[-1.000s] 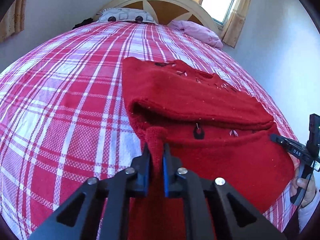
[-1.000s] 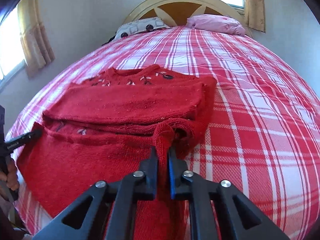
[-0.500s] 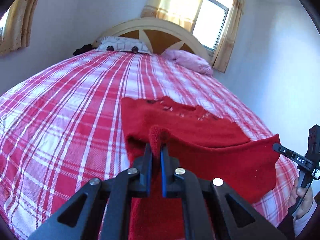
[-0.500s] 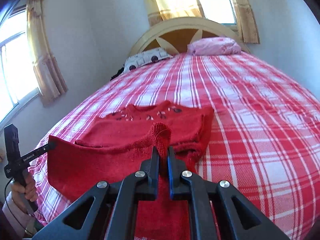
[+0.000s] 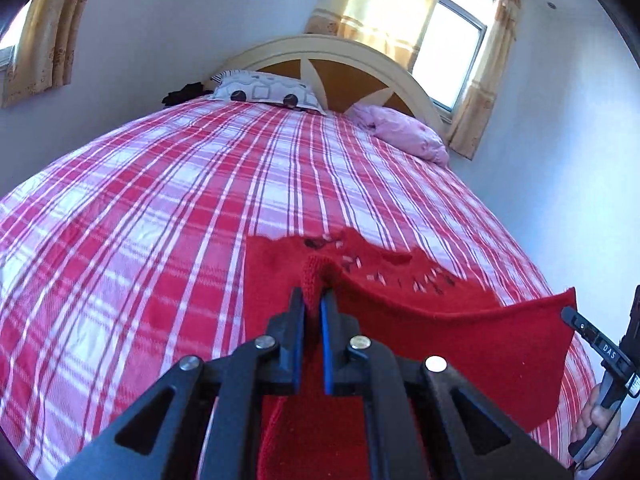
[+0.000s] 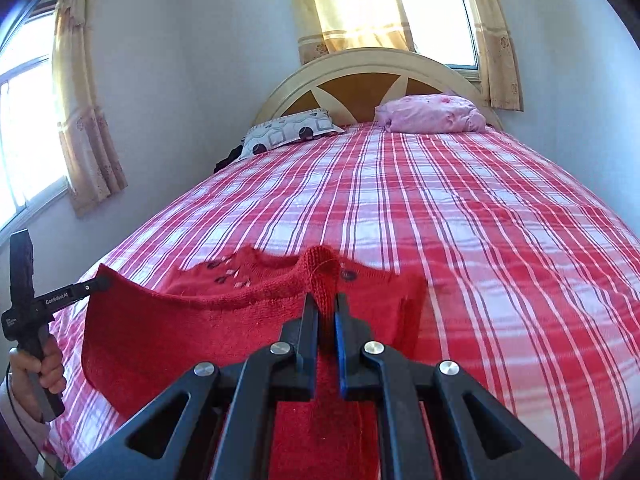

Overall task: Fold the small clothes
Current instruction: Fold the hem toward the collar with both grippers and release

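- left tool [image 5: 313, 296] and right tool [image 6: 327, 306] each pinch a hem corner of the red sweater [image 5: 460, 332].
- hem raised off the bed [image 6: 460, 216]; folding it over to the collar remains.

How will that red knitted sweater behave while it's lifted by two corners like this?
Probably floppy: the red knitted sweater sags between the left gripper and right gripper. The thick knit bunches between the pads, so it seems unlikely to slip. Looks fairly light.
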